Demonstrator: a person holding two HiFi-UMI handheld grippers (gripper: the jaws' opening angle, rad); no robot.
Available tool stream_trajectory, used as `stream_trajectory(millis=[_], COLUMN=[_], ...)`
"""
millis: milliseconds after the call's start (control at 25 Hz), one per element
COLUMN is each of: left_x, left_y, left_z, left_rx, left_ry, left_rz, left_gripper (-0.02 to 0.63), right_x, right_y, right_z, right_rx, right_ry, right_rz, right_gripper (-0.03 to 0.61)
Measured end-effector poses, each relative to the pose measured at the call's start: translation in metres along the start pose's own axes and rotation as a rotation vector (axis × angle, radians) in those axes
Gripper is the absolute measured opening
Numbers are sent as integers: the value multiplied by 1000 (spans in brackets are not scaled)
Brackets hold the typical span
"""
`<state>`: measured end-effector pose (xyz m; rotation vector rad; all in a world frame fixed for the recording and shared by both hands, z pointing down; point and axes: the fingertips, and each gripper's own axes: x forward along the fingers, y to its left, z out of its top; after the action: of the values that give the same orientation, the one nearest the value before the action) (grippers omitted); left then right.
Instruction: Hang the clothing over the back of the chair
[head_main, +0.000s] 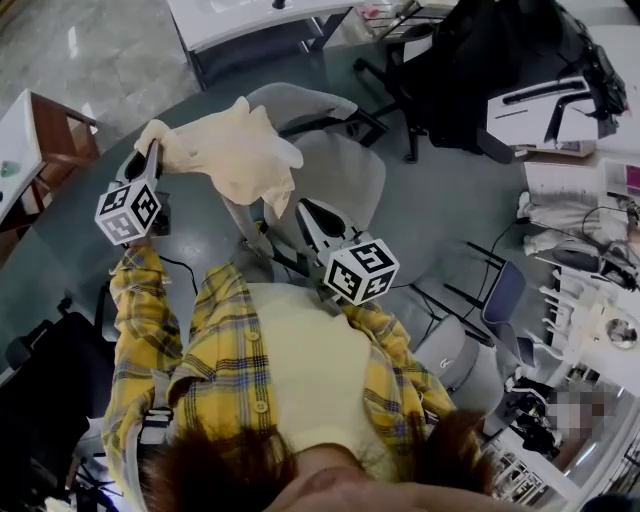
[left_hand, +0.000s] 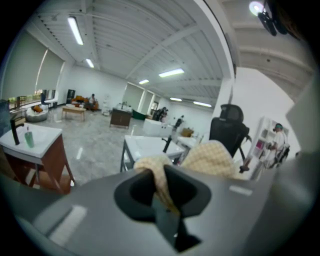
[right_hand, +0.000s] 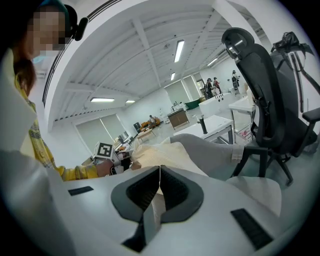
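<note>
A cream garment (head_main: 235, 150) hangs between my two grippers above a light grey office chair (head_main: 345, 175). My left gripper (head_main: 153, 150) holds its upper left end, jaws shut on a bunched fold of the garment (left_hand: 155, 175), whose other part (left_hand: 210, 157) rises behind. My right gripper (head_main: 303, 212) is lower, at the cloth's hanging end. In the right gripper view its jaws are closed with a pale strip of the garment (right_hand: 156, 207) pinched between them. Beyond them, more of the garment (right_hand: 165, 155) lies against the grey chair (right_hand: 215, 150).
A black office chair (head_main: 470, 60) stands at the back right and also shows in the right gripper view (right_hand: 260, 100). A white table (head_main: 250, 15) is at the back, a wooden side table (head_main: 50, 130) at the left, and desks with equipment (head_main: 590, 320) at the right.
</note>
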<state>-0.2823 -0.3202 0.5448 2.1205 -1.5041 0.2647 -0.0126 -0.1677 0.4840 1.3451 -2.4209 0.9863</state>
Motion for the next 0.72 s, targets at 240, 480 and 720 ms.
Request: stream_trajectory(millis=[240, 480, 720], left_x=[-7, -18, -37], left_y=[2, -2, -12], left_z=[-5, -21, -33], left_rx=[-27, -102, -176], left_ry=[9, 41, 44], left_rz=[8, -3, -14], left_gripper=[72, 110, 124], right_x=[2, -8, -24], right_y=[3, 0, -3], right_z=[0, -5, -9], right_rx=[-2, -1, -8], right_ry=[-2, -12, -20], right_rz=[16, 34, 55], right_gripper=[15, 15, 15])
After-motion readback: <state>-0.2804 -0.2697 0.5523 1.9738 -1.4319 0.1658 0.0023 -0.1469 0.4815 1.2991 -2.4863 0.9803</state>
